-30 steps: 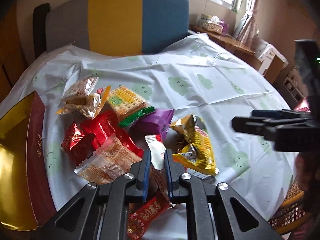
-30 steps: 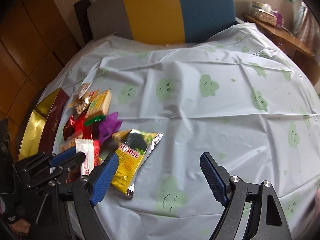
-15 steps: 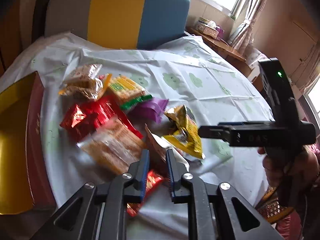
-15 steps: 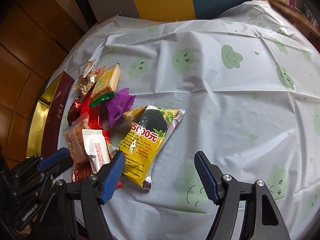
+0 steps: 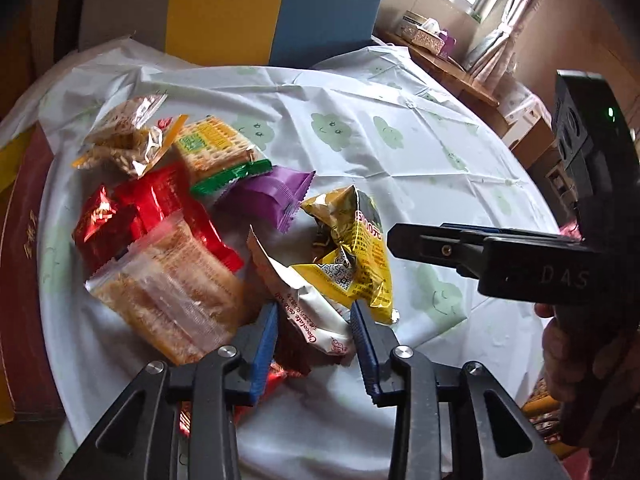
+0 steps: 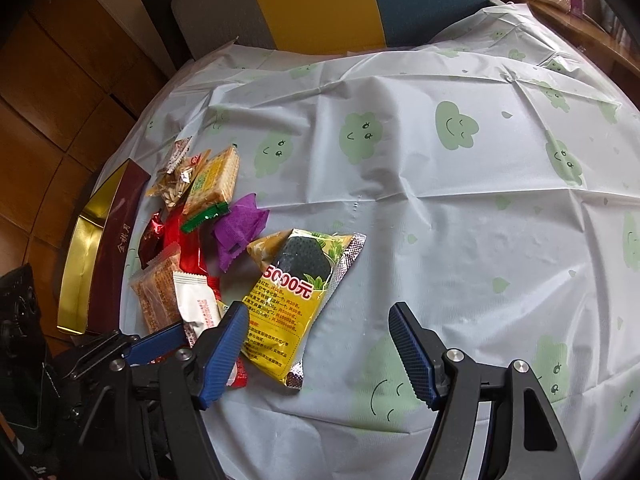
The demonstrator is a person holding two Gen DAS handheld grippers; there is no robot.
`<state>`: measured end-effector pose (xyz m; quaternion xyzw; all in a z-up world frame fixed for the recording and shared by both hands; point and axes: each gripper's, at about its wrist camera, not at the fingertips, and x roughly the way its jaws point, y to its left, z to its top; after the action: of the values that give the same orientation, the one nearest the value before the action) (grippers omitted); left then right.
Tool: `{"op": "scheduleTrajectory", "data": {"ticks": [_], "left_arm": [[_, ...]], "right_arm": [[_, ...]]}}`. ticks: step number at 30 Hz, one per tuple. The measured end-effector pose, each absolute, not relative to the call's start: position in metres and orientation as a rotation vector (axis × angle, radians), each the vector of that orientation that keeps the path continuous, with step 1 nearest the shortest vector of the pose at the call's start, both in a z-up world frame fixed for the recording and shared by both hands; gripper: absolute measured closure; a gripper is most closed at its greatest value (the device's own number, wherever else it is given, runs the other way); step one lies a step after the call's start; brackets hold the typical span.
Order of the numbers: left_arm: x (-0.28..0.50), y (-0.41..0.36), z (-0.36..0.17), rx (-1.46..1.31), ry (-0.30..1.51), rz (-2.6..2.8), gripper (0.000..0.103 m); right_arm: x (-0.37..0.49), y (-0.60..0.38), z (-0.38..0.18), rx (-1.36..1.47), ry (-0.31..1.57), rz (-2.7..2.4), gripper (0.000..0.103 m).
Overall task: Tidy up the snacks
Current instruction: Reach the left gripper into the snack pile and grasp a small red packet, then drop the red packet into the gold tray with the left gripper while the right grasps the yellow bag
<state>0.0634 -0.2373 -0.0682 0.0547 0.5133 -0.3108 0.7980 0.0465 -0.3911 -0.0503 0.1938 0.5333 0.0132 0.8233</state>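
A pile of snack packets lies on the left of the tablecloth. My left gripper hangs low over the pile. Its jaws are opening, and a white chocolate-cake packet lies loose between the blue pads. My right gripper stands open just above the cloth. A yellow packet lies flat ahead of it, its near end by the left pad. Also in the pile are a purple packet, red packets, a clear biscuit packet and a yellow cracker packet.
A maroon box with a gold inside lies open at the table's left edge. Behind the table stands a grey, yellow and blue chair back. A tissue box sits on a wooden sideboard at the far right. A hand holds the right gripper.
My left gripper has sunk toward the pile and its jaws have spread off the white packet, which now rests on the pile. My right gripper has tipped down over the yellow packet and narrowed a little.
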Motion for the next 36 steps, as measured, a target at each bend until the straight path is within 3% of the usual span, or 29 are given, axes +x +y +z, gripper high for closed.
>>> {"op": "scheduleTrajectory", "data": {"ticks": [3, 10, 23, 36], "left_arm": [[0.061, -0.238, -0.068, 0.142, 1.065, -0.677, 0.078], [0.052, -0.215, -0.052, 0.131, 0.981, -0.710, 0.088], [0.043, -0.177, -0.011, 0.050, 0.865, -0.728, 0.091], [0.103, -0.038, 0.037, -0.089, 0.753, -0.403, 0.091]], "right_arm": [[0.048, -0.385, -0.056, 0.417, 1.158, 0.048, 0.030], [0.059, -0.368, -0.074, 0.437, 1.185, 0.063, 0.034], [0.060, -0.368, -0.076, 0.435, 1.159, 0.056, 0.039], [0.059, -0.366, -0.077, 0.405, 1.157, 0.042, 0.033]]}}
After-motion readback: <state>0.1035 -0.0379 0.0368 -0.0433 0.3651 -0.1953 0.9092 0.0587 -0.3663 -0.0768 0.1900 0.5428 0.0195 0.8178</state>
